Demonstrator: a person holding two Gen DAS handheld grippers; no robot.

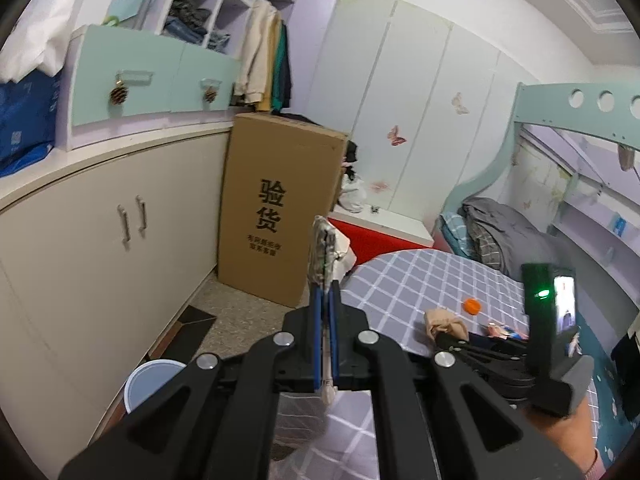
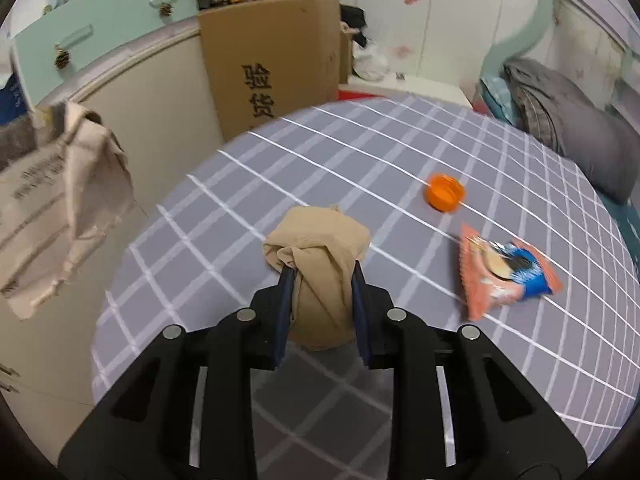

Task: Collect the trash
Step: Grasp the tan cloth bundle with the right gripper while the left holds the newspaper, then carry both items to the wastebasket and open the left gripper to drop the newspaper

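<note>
My left gripper (image 1: 325,292) is shut on a thin crumpled paper wrapper (image 1: 323,248), seen edge-on and sticking up past the fingertips. In the right wrist view that beige printed paper wrapper (image 2: 60,208) hangs in the air at the left, beyond the table's edge. My right gripper (image 2: 322,276) is shut on a tan balled-up stocking (image 2: 320,240) that rests on the checked tablecloth (image 2: 360,140), with both pads pressing its sides. An orange bottle cap (image 2: 445,192) and an orange-and-blue snack packet (image 2: 504,276) lie to the right of it. The left wrist view also shows the stocking (image 1: 444,320) and the cap (image 1: 472,306).
A tall cardboard box (image 1: 280,208) stands on the floor against beige cabinets (image 1: 100,248). A white bin (image 1: 154,380) sits on the floor below my left gripper. A bed with a grey blanket (image 2: 568,120) lies behind the table. White wardrobe doors fill the back wall.
</note>
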